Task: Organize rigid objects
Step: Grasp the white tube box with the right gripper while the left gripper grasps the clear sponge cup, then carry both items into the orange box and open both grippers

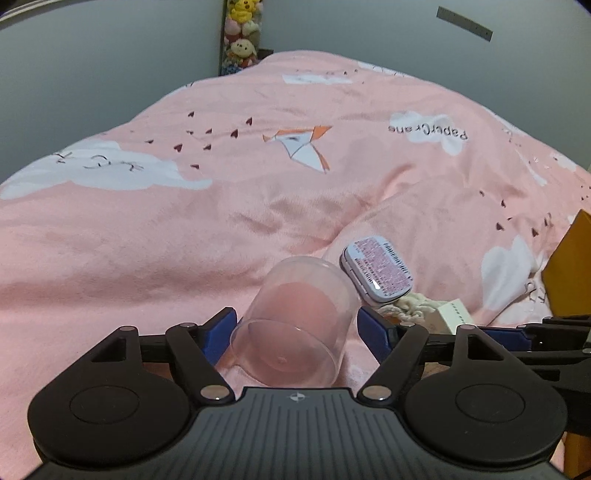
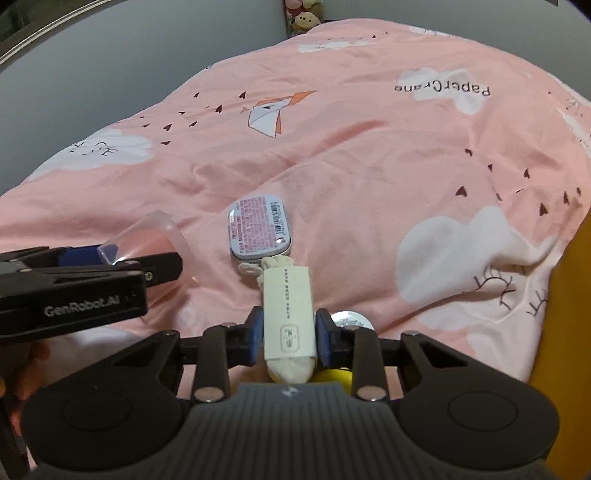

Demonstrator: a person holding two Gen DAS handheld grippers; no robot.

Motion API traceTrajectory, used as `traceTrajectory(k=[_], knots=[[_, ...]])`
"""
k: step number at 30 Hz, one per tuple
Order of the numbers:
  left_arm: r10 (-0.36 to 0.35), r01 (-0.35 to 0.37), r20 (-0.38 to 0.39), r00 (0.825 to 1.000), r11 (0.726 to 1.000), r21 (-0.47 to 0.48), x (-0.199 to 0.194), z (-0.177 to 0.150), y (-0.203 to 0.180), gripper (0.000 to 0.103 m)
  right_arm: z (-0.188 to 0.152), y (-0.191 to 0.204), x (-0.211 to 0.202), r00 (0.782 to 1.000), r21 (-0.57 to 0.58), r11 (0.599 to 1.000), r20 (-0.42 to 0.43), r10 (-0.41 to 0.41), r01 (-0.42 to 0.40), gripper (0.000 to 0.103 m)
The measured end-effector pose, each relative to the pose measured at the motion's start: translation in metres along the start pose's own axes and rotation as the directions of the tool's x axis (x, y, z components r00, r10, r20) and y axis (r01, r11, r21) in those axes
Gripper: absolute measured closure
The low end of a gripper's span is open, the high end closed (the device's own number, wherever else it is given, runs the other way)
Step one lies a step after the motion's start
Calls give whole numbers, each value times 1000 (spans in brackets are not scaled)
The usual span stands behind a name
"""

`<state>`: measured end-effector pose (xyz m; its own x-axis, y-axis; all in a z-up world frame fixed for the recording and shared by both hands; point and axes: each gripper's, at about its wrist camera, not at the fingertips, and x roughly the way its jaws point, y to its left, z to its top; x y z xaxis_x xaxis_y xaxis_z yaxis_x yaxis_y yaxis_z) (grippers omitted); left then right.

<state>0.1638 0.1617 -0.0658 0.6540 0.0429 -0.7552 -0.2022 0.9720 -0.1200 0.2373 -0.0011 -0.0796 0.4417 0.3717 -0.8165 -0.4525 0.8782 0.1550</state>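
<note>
Right gripper (image 2: 284, 332), lower centre of right wrist view: blue pads pressed on both sides of a cream rolled cloth bundle with a white paper band (image 2: 288, 325), so it is clamped on the bundle. Bundle's far end touches the white oval tin with a pink printed label (image 2: 258, 230) lying flat on the pink printed bedspread (image 2: 369, 147).

Left gripper (image 1: 297, 328), lower centre of left wrist view: jaws wide, a clear plastic cup (image 1: 295, 325) lying on its side between them. Left pad looks just clear of the wall; right side hard to tell, so I read it as not gripped.

Step, my read: both pickups in hand, right one secured, left one about to close. Next move calls for a gentle squeeze on the cup, since thin plastic may flex or roll, then a lift.

Around: a small round silvery lid (image 2: 349, 319) and something yellow (image 2: 332, 376) under the right gripper, partly hidden. Orange-brown board (image 1: 569, 269) at right edge. Plush toys (image 1: 242, 33) top centre. Tin sits just beside the cup, could get bumped.
</note>
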Motion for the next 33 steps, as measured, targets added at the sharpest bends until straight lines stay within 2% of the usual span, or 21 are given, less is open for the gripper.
traceTrajectory(k=[6,16,26,33], knots=[[-1,1,-18,1000,1000,2,10,0,-1,28,2,0,7,1000,-18,1000,3,2,-2,72],[-21,22,25,999,999,-47,-6,-5,-3,31,0,1,-2,1000,-37,999,21,-8,8,76],[-62,67,88,994,996,-52,-48,-9,-25,31,-9,3,-59,995,-31,999,94,24,-21,77],[-138,145,141,980,989,-37,-78,-4,-44,31,-20,-10,-110,986,-3,1000,164,13,-13,77]])
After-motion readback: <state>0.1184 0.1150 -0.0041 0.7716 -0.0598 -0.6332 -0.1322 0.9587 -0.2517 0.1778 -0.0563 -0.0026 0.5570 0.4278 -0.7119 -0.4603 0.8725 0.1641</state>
